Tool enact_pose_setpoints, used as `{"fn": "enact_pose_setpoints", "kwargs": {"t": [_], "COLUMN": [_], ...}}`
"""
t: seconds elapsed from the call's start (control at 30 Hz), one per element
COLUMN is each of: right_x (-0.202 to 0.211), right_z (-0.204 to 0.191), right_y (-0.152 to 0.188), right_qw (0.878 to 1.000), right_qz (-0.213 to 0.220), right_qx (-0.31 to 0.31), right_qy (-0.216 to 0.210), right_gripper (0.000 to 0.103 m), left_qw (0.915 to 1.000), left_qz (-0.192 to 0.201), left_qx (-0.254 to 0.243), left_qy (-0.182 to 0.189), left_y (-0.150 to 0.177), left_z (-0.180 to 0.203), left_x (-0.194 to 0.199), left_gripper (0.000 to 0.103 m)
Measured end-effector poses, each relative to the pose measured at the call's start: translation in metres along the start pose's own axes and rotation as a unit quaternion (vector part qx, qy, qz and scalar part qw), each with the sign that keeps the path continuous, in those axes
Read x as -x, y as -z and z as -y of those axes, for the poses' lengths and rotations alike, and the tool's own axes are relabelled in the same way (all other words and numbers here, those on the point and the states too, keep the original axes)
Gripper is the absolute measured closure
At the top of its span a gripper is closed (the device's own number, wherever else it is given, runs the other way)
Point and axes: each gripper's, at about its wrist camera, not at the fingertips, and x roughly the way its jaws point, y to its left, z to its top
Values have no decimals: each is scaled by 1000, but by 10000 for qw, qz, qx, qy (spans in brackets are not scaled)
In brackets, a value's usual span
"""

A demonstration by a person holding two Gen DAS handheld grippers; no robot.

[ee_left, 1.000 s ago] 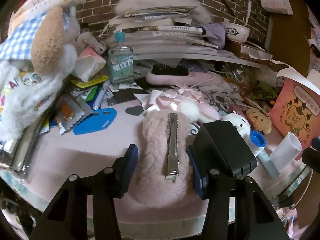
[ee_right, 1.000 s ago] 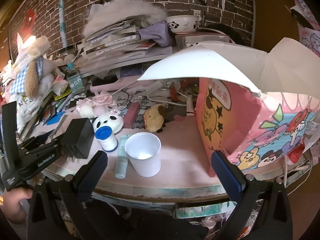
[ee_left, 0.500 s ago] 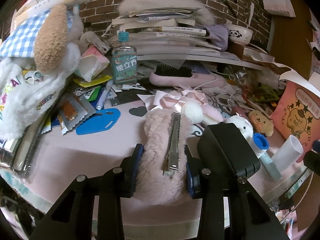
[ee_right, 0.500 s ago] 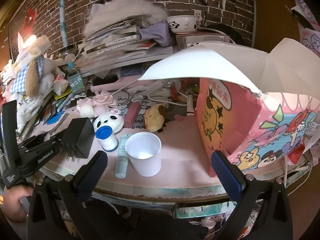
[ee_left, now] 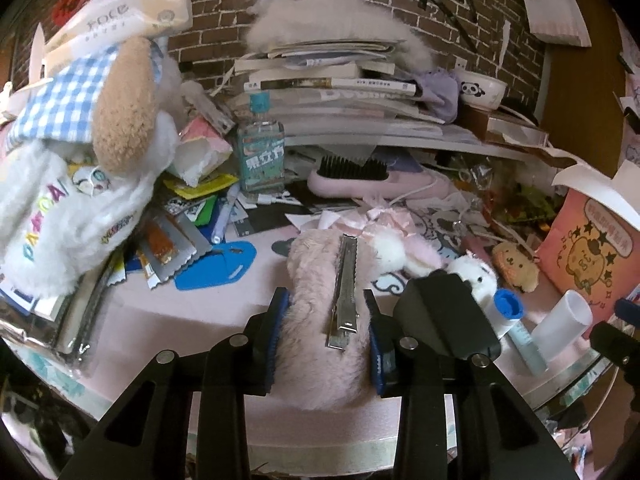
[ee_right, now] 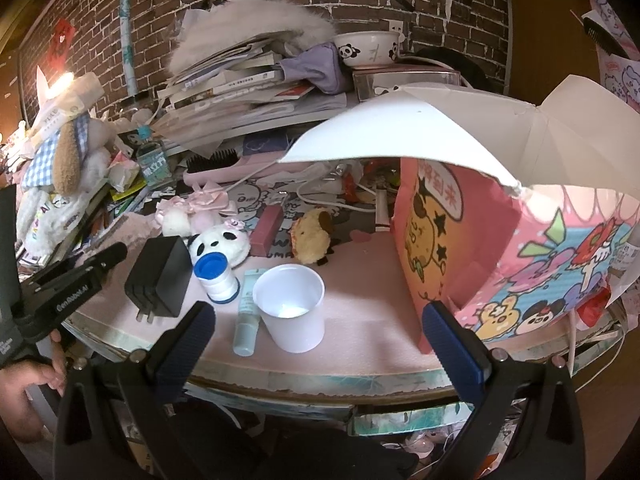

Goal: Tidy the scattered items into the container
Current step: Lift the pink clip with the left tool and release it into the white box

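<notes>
A pink fluffy hair clip (ee_left: pixel 316 332) with a metal clasp (ee_left: pixel 345 288) lies on the pink mat, and my left gripper (ee_left: pixel 326 320) is shut on its sides. The pink cartoon container box (ee_right: pixel 520 240) stands at the right with its white flap (ee_right: pixel 400 128) raised. My right gripper (ee_right: pixel 320 332) hangs open at the table's front edge, with a white plastic cup (ee_right: pixel 292 304) between its fingers' line of sight. A black charger (ee_right: pixel 160 276), a blue-capped bottle (ee_right: pixel 216 276), a pale tube (ee_right: pixel 248 316), a panda plush (ee_right: pixel 220 240) and a yellow plush (ee_right: pixel 312 236) lie scattered.
A large plush dog (ee_left: pixel 80 152) and packets (ee_left: pixel 168 248) crowd the left. Stacked books (ee_left: pixel 328 92), a teal bottle (ee_left: pixel 260 156) and a pink hairbrush (ee_left: pixel 360 176) sit behind. A hand (ee_right: pixel 28 392) holds the left gripper's handle at the lower left.
My left gripper's fingers have closed in from wide apart onto the pink fluffy clip, squeezing its sides. The right gripper has stayed still and open.
</notes>
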Motion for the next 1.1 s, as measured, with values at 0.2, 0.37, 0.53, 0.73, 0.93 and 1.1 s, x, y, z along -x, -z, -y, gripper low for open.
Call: {"fn": "enact_pose_setpoints", "kwargs": {"t": [0.2, 0.37, 0.53, 0.73, 0.93, 1.1], "right_x": [-1, 1, 3, 5, 6, 8], "right_z": [-1, -2, 1, 6, 8, 13], "right_y": [-1, -2, -2, -3, -2, -3], "right_qw": [10000, 10000, 9999, 9999, 9998, 9998], "right_qz": [-26, -30, -33, -51, -42, -50], "right_qx": [8, 5, -26, -48, -50, -85], "right_qy": [-50, -73, -100, -157, -179, -184], "right_gripper": [0, 0, 0, 0, 0, 0], "left_qw": [9993, 9959, 9876, 9738, 9554, 9314], "left_qz": [251, 469, 678, 676, 441, 40], "left_qx": [-208, -567, -1070, -1567, -2081, -2597], "left_qy": [193, 518, 928, 1500, 2046, 2548], "left_y": [-21, -46, -75, -103, -120, -130], "left_z": [16, 40, 75, 118, 167, 215], "left_x": [21, 42, 56, 64, 62, 54], "left_gripper": [74, 74, 74, 74, 74, 74]}}
